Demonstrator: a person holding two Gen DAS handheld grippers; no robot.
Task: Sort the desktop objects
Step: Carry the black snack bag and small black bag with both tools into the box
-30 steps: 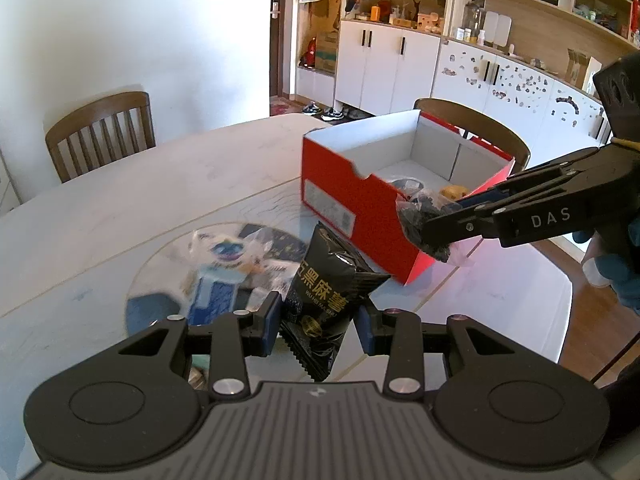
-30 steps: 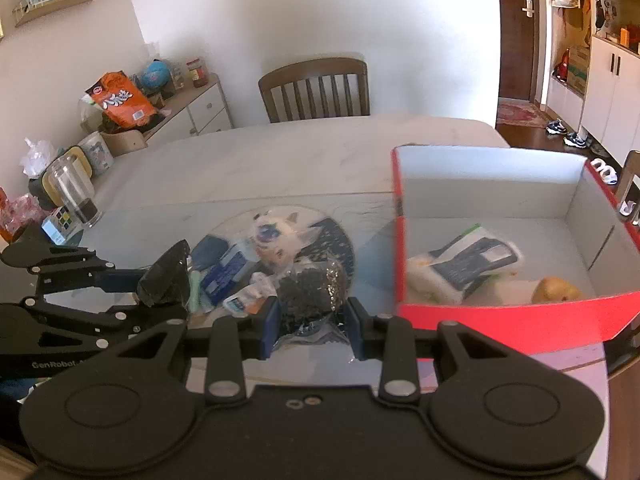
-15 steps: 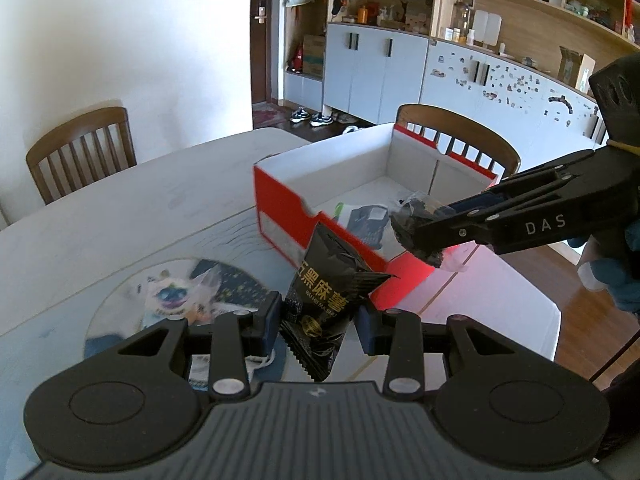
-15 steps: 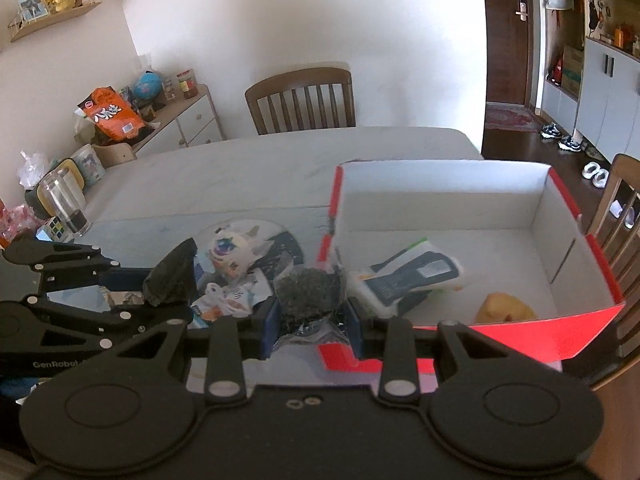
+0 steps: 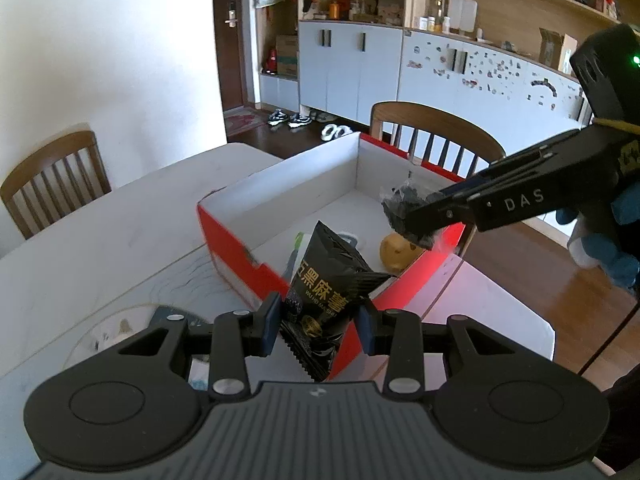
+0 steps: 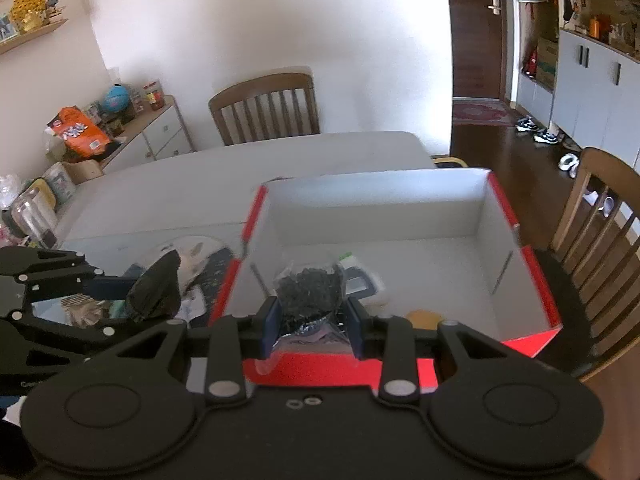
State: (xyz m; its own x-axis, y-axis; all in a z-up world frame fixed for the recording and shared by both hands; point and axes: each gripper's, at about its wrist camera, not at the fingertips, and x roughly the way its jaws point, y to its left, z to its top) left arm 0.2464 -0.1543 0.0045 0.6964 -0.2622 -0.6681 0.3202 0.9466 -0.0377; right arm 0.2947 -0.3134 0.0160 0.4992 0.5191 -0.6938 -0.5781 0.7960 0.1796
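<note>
My left gripper (image 5: 319,326) is shut on a black snack packet (image 5: 330,296) with gold lettering, held over the near red wall of the open red-and-white box (image 5: 236,248). My right gripper (image 6: 312,326) is shut on a clear bag of small black bits (image 6: 310,292), above the inside of the box (image 6: 500,216). From the left wrist view the right gripper (image 5: 404,216) reaches in from the right with that bag (image 5: 404,204) over the box. Inside lie a yellow round item (image 5: 394,252) and a white-and-dark pouch (image 6: 362,284). The left gripper (image 6: 154,286) shows at the left of the right wrist view.
Several loose packets (image 6: 192,256) lie on a round mat left of the box. Wooden chairs (image 6: 266,108) (image 5: 434,136) stand behind and beside the white table (image 5: 100,236). A glass jar (image 6: 34,216) and clutter sit at the far left. A blue-gloved hand (image 5: 608,248) holds the right gripper.
Both grippers have carried their packets to the right, from above the mat to above the box. The box now fills the centre of both views. Grips unchanged.
</note>
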